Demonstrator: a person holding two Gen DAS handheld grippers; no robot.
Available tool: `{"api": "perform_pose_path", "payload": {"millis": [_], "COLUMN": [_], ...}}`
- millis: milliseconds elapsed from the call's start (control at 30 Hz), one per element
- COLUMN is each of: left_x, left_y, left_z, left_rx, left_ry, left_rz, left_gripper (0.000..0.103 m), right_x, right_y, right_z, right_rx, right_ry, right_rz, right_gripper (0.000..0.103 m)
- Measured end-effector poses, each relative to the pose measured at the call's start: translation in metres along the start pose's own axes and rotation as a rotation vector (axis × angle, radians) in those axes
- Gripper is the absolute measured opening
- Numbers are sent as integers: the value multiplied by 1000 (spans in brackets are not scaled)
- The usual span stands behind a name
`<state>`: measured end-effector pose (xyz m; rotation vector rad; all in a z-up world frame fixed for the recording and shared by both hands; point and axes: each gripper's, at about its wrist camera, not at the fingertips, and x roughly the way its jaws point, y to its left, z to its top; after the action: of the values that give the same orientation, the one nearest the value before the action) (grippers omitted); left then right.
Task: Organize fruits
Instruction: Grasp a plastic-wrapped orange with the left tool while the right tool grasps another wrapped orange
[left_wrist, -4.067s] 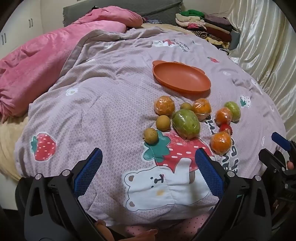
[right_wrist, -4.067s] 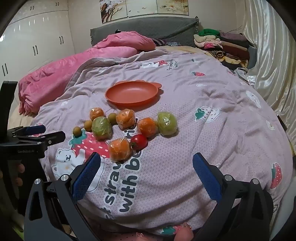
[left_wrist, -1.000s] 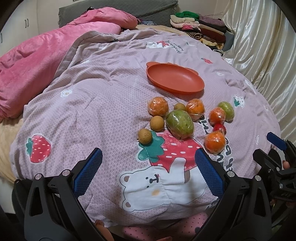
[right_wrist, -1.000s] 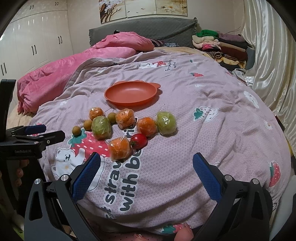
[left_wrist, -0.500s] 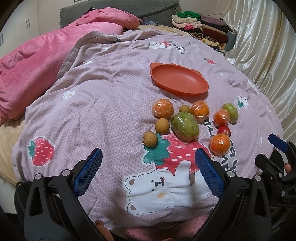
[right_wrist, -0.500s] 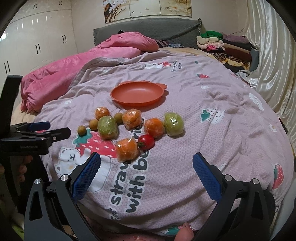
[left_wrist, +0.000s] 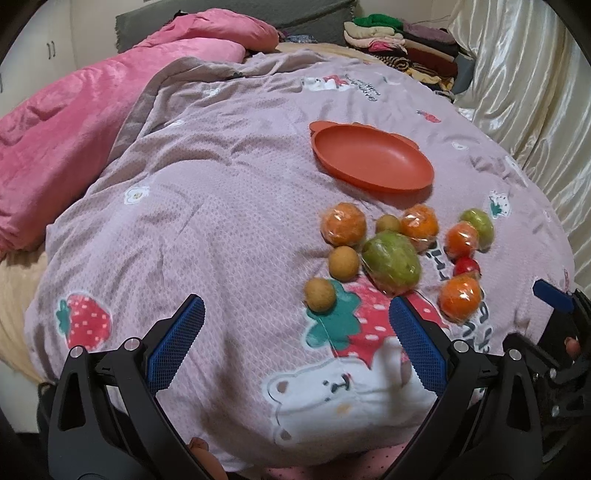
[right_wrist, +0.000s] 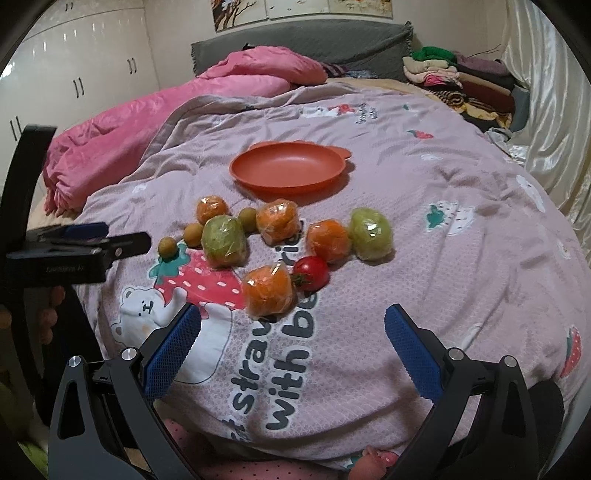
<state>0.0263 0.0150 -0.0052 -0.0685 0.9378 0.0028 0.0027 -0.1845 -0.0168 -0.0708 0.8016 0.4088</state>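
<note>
An empty orange plate (left_wrist: 371, 160) (right_wrist: 290, 169) lies on the quilt. In front of it sits a cluster of fruit: several plastic-wrapped oranges (right_wrist: 269, 290) (left_wrist: 460, 296), two wrapped green fruits (left_wrist: 390, 261) (right_wrist: 370, 233), a red tomato (right_wrist: 311, 273) and three small yellow-brown fruits (left_wrist: 320, 294). My left gripper (left_wrist: 295, 343) is open and empty, just short of the nearest small fruit. My right gripper (right_wrist: 291, 343) is open and empty, just short of the nearest wrapped orange. Each gripper shows at the edge of the other's view.
The fruit lies on a lilac quilt (right_wrist: 461, 266) printed with strawberries and bears. A pink duvet (left_wrist: 55, 147) is bunched at the left. Folded clothes (right_wrist: 461, 85) are stacked at the far right, by a shiny curtain (left_wrist: 535, 110).
Both grippers have moved a little closer to the fruit, with the views shifting slightly. Both stay open and empty. No fruit has moved.
</note>
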Motion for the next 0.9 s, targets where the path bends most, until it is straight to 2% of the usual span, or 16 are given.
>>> {"api": "perform_pose_path", "payload": {"millis": [200, 233, 500, 567, 667, 733, 767, 900], "left_x": [8, 13, 42, 48, 59, 66, 69, 77], "left_y": [6, 6, 3, 0, -6, -10, -11, -11], "left_z": [21, 25, 49, 54, 58, 60, 60, 63], "left_rx": [37, 47, 70, 81, 99, 107, 108, 88], "left_ry": [-4, 8, 54, 59, 100, 135, 147, 163], "left_rz": [-16, -44, -102, -136, -185, -237, -254, -302], "left_gripper": [94, 94, 94, 94, 82, 66, 62, 60], "right_x": [17, 21, 25, 27, 29, 30, 30, 34], "right_y": [4, 4, 4, 3, 2, 2, 2, 4], "right_z": [2, 2, 3, 4, 4, 4, 5, 8], "right_rx": [-9, -8, -10, -4, 7, 8, 8, 9], "right_ry": [47, 58, 66, 68, 72, 77, 79, 81], "right_rz": [9, 8, 2, -1, 15, 21, 30, 66], "right_gripper": [99, 99, 99, 99, 99, 99, 99, 98]}}
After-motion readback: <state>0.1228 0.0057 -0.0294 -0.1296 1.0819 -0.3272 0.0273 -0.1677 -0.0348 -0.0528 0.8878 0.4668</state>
